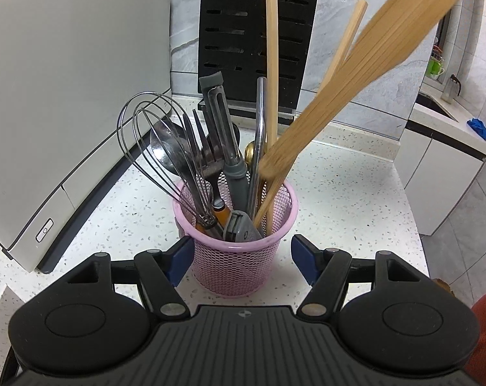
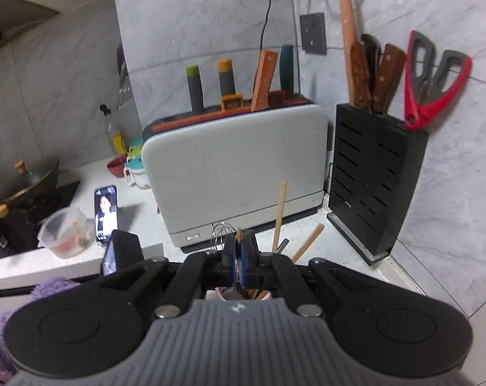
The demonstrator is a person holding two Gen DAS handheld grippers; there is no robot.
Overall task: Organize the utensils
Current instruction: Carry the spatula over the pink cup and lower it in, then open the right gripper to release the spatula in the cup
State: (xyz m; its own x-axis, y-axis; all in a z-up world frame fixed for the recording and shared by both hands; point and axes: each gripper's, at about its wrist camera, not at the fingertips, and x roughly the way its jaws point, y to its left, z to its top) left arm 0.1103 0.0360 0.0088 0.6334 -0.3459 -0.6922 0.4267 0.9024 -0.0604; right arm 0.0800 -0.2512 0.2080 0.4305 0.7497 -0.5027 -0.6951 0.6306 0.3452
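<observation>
Clamping the pink basket (image 1: pixel 239 257) from both sides, the left gripper (image 1: pixel 239 259) has its blue fingers (image 1: pixel 178 259) against the mesh wall and steadies it on the speckled table (image 1: pixel 339 199). The right gripper (image 2: pixel 239 257) is shut on a thin wooden stick (image 2: pixel 238 241), held edge-on between its pads; in the left view that looks to be the broad wooden spatula (image 1: pixel 355 74), blurred, slanting up and right with its lower end just above the basket's rim. Inside stand a whisk (image 1: pixel 153 148), a spoon (image 1: pixel 165 151), a fork (image 1: pixel 204 148), a grey peeler (image 1: pixel 223 135) and chopsticks (image 1: pixel 272 64). The risk, as I judge it, is the spatula snagging the chopsticks or a metal straw (image 1: pixel 259 122) beside it and dragging them out, or tipping the light basket if the left hold slips. The black knife block (image 1: pixel 256 25) stands close behind, within reach of a swinging handle.
</observation>
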